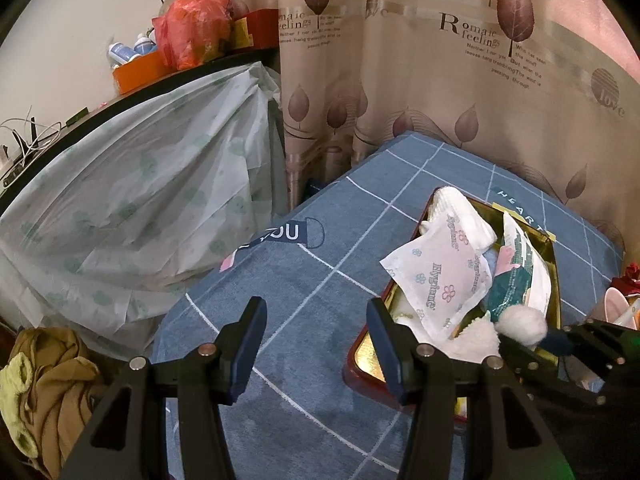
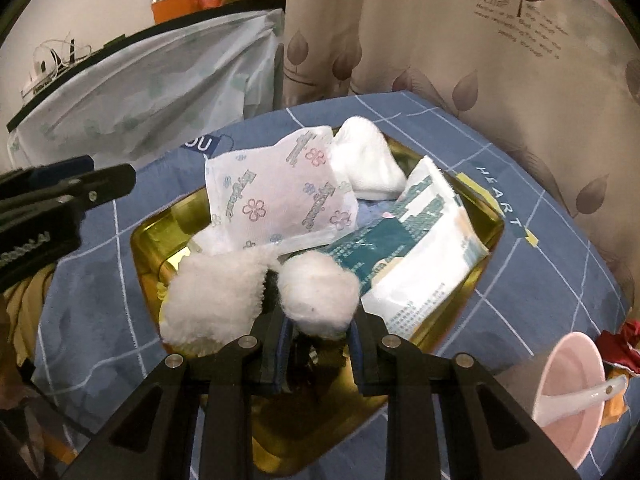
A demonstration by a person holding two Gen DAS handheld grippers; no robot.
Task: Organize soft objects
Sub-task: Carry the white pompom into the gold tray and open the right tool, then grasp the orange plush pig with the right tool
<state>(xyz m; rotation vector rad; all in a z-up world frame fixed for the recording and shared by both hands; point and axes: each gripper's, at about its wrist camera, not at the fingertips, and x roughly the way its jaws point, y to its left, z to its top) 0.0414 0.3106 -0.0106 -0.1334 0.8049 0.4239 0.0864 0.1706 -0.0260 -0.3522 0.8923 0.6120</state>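
A gold tray with a red rim [image 1: 362, 356] lies on the blue checked bedsheet. It holds a white floral packet [image 1: 440, 276], a green-and-white packet [image 1: 516, 276], a white cloth [image 1: 460, 208] and a fluffy white piece [image 2: 216, 300]. My right gripper [image 2: 318, 322] is shut on a white fluffy ball [image 2: 318, 296] just above the tray's near end. Whether the ball is joined to the fluffy piece beside it I cannot tell. My left gripper [image 1: 316, 340] stands open over the sheet at the tray's left rim, nothing between its fingers. In the left wrist view the right gripper [image 1: 560, 340] reaches in from the right with the ball [image 1: 522, 324].
A pink cup with a white spoon [image 2: 568, 380] stands on the sheet right of the tray, near something red [image 2: 618, 344]. A leaf-print curtain [image 1: 440, 80] hangs behind the bed. A plastic-covered table [image 1: 140, 184] stands at left, brown clothing [image 1: 52, 384] below it.
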